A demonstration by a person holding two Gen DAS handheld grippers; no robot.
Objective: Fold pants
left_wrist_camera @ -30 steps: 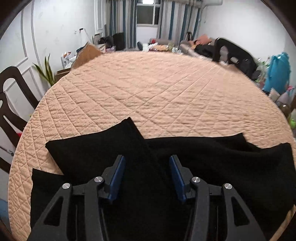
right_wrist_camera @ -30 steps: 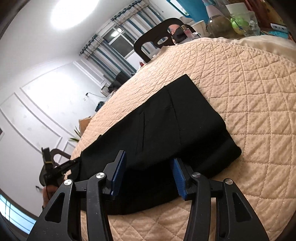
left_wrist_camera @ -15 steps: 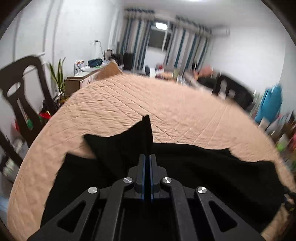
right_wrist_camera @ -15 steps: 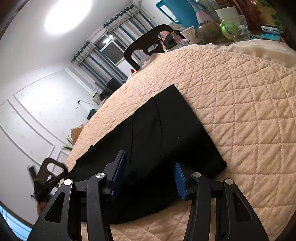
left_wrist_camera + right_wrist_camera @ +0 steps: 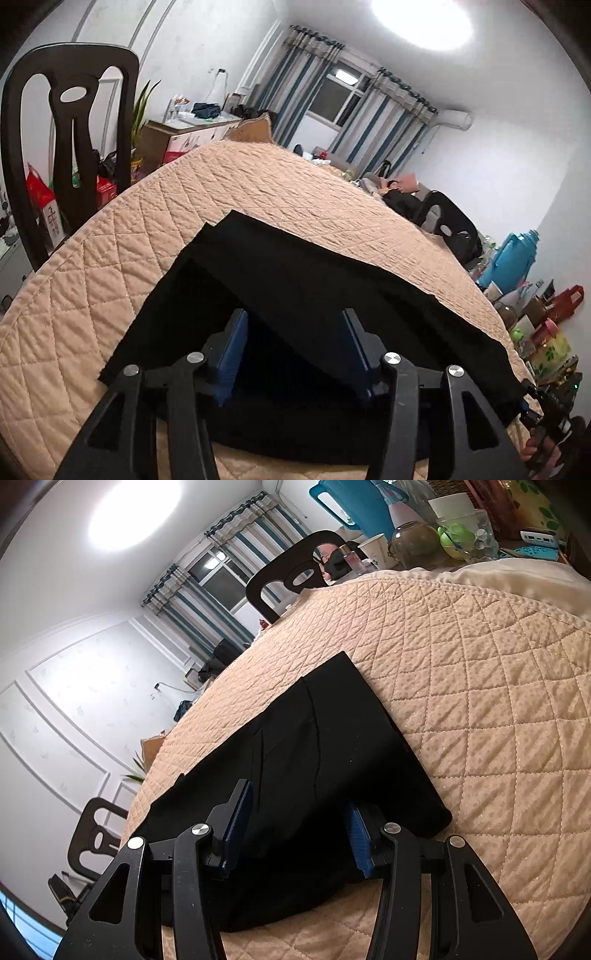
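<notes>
Having dragged one trouser leg over its twin, our left gripper [image 5: 291,354] is just reopening, nothing pinched, while our right gripper [image 5: 295,827] is hovering wide and empty above the black pants [image 5: 317,746], lying doubled lengthwise on the quilted table cover [image 5: 480,686], awaiting the next fold.

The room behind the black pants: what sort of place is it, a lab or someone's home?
Most likely a lived-in home. The pants lie on a quilted cover, with striped curtains at a window, a dark chair, and cups and bottles cluttered nearby.
</notes>
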